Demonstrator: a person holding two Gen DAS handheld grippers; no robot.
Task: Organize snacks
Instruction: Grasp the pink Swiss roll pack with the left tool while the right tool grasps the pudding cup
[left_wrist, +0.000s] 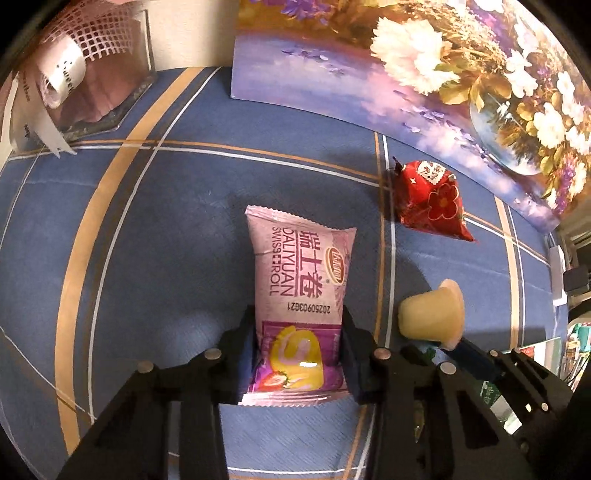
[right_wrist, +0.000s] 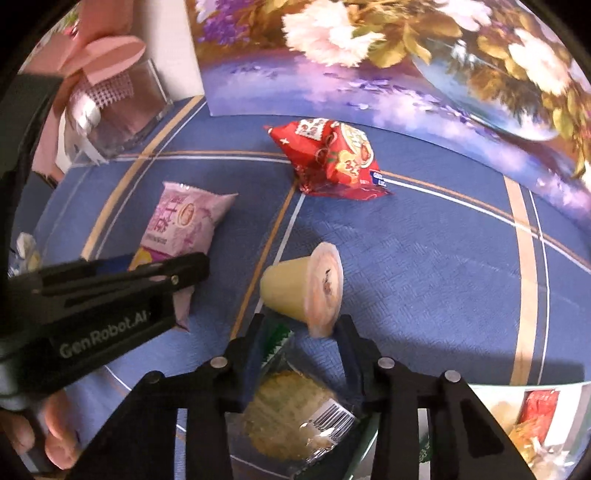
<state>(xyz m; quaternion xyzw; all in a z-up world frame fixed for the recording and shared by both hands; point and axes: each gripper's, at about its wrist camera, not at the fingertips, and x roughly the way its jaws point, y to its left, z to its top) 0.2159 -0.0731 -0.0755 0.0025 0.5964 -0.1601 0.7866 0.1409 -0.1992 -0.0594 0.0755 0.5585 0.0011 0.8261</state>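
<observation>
Left wrist view first: the left claw (left_wrist: 298, 354) is seen clenched on the pink Swiss roll packet (left_wrist: 301, 291), its pads pressed against the packet's two long sides near the printed end at 6 o'clock. The packet's long axis is laid straight along the claw's pointing line, running from 6 toward 12 o'clock over the blue checked cloth (left_wrist: 147, 240) of the desk. A jelly cup (left_wrist: 432, 314) is found on its side at 3 o'clock of the packet, close beside it, and a red snack bag (left_wrist: 432, 199) is spotted further off at about 1 o'clock. A clear box (left_wrist: 107, 92) is placed well away at 10 o'clock.

Right wrist view now: the right claw (right_wrist: 299, 354) is shown closed on a clear cracker packet (right_wrist: 291, 406), held between the pads at 6 o'clock. The jelly cup (right_wrist: 303, 288) is lying just beyond the fingertips at 12 o'clock, lid turned toward 3 o'clock. The red snack bag (right_wrist: 332, 158) is set farther out in the same direction, and the pink packet (right_wrist: 184, 225), with the left claw over it, is seen at 10 o'clock. A container holding snacks (right_wrist: 480, 391) is glimpsed at 4 o'clock; a lift toward it is judged likely for both packets, the right hand being the nearer.
</observation>
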